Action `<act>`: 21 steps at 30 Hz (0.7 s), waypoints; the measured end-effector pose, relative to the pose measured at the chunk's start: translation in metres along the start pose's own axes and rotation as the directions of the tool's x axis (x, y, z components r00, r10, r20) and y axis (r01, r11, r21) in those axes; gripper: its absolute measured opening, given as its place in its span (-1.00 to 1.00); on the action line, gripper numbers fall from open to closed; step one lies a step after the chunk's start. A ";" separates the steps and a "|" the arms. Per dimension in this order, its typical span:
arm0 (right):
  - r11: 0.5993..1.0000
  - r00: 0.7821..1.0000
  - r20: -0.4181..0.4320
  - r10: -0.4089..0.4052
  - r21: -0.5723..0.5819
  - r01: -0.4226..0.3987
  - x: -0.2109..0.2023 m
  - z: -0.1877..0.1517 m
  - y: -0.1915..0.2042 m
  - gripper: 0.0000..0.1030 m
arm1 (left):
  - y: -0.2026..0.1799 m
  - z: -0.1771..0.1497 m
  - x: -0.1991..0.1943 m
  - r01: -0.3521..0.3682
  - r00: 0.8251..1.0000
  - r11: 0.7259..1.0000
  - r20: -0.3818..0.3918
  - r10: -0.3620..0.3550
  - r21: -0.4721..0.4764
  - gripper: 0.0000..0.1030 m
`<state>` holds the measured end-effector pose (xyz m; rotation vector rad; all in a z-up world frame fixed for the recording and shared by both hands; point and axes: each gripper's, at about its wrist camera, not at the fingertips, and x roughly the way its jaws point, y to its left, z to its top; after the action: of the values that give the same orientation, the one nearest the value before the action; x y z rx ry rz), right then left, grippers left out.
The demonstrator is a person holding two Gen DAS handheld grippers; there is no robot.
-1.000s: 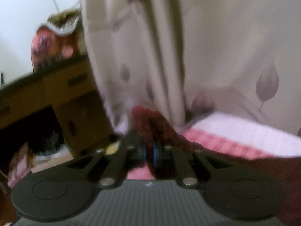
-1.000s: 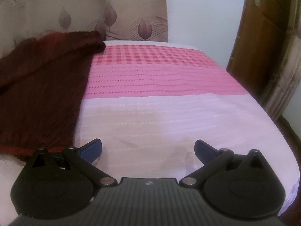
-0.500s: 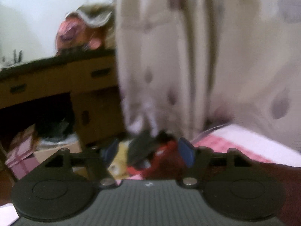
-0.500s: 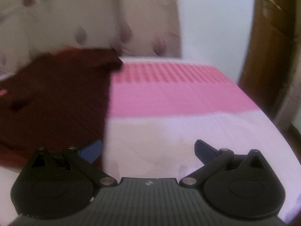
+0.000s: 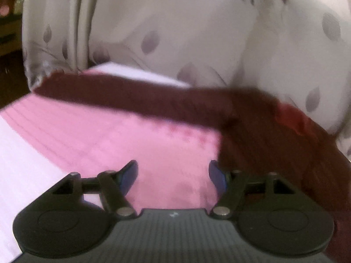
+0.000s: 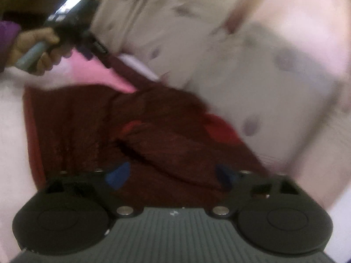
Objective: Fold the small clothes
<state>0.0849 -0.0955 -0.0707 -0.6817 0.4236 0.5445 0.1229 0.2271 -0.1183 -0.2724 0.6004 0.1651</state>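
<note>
The bed [image 5: 72, 135], covered in a pink and white sheet, filled the lower part of both views, with a leaf-patterned curtain [image 5: 175, 32] hanging close behind it. The dark maroon garment [image 6: 87, 127] lay on the sheet against the curtain, bunched in the middle, with one long strip [image 5: 136, 98] stretched along the far edge of the bed. A brighter red patch [image 6: 221, 129] showed within the folds; whether lining or trim could not be told through the blur.

The right gripper [image 6: 171, 175] sat low over the bunched cloth. Its jaws were closing, with a raised ridge of fabric between them; the pads did not appear to be pressing on it yet. The left gripper [image 5: 173, 175] was over bare pink sheet, jaws apart and empty, with the garment's edge just beside its right finger. In the right view, the person's hand [image 6: 37, 50] gripped the left tool's handle.

In my judgement, the step in hand was taking hold of the garment to spread it. It would be done well by pinching a true edge or corner rather than the middle of the bunch, by seating the cloth deep between the pads, and by moving the left tool onto the far strip so both ends lift together.
</note>
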 end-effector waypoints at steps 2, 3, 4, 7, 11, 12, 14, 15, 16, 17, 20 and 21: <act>0.998 0.999 -0.022 0.031 -0.054 -0.032 0.017 0.003 0.000 0.34 | 0.005 -0.012 0.001 -0.005 1.000 0.999 0.008 0.006 -0.037 0.37; 0.996 0.999 -0.027 0.036 -0.080 -0.038 0.023 0.006 0.002 0.34 | 0.008 -0.012 0.000 0.005 1.000 0.998 0.009 -0.004 -0.066 0.38; 0.993 0.999 -0.030 0.038 -0.106 -0.041 0.029 0.009 0.004 0.34 | 0.014 -0.011 -0.002 0.030 0.999 0.996 0.034 -0.027 -0.089 0.38; 0.981 0.996 -0.049 0.076 -0.174 -0.083 0.041 0.012 0.017 0.34 | 0.016 -0.011 -0.002 0.028 0.998 0.993 0.051 -0.022 -0.118 0.42; 0.971 0.989 -0.098 0.112 -0.200 -0.130 0.063 0.025 0.019 -0.04 | 0.017 -0.010 0.001 0.040 0.998 0.991 0.044 -0.035 -0.131 0.42; 0.975 0.985 -0.106 0.139 -0.157 -0.155 0.066 0.029 0.015 -0.29 | 0.017 -0.010 0.001 0.041 0.998 0.990 0.043 -0.035 -0.131 0.42; 0.982 0.983 -0.096 0.156 -0.094 -0.165 0.066 0.035 0.005 -0.62 | 0.018 -0.011 0.002 0.042 0.998 0.990 0.043 -0.036 -0.132 0.43; 0.986 0.987 -0.085 0.138 -0.086 -0.145 0.065 0.037 0.002 -0.77 | 0.018 -0.011 0.002 0.042 0.998 0.990 0.043 -0.037 -0.131 0.45; 0.990 0.990 -0.068 0.122 -0.069 -0.127 0.062 0.037 -0.002 -0.79 | 0.018 -0.011 0.002 0.045 0.998 0.990 0.043 -0.039 -0.130 0.46; 0.993 0.993 -0.044 0.107 -0.039 -0.108 0.058 0.038 -0.010 -0.81 | 0.018 -0.010 0.002 0.045 0.998 0.990 0.044 -0.040 -0.131 0.47; 1.000 1.000 0.013 0.002 0.021 -0.002 0.048 0.038 -0.040 -0.82 | 0.018 -0.011 0.002 0.043 0.998 0.991 0.041 -0.038 -0.128 0.48; 0.997 0.999 0.024 -0.036 0.070 0.034 0.041 0.038 -0.055 -0.82 | 0.018 -0.011 0.002 0.043 0.998 0.991 0.041 -0.038 -0.128 0.48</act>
<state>0.1573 -0.0918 -0.0403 -0.6141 0.4041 0.5028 0.1146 0.2412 -0.1314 -0.4050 0.5460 0.1698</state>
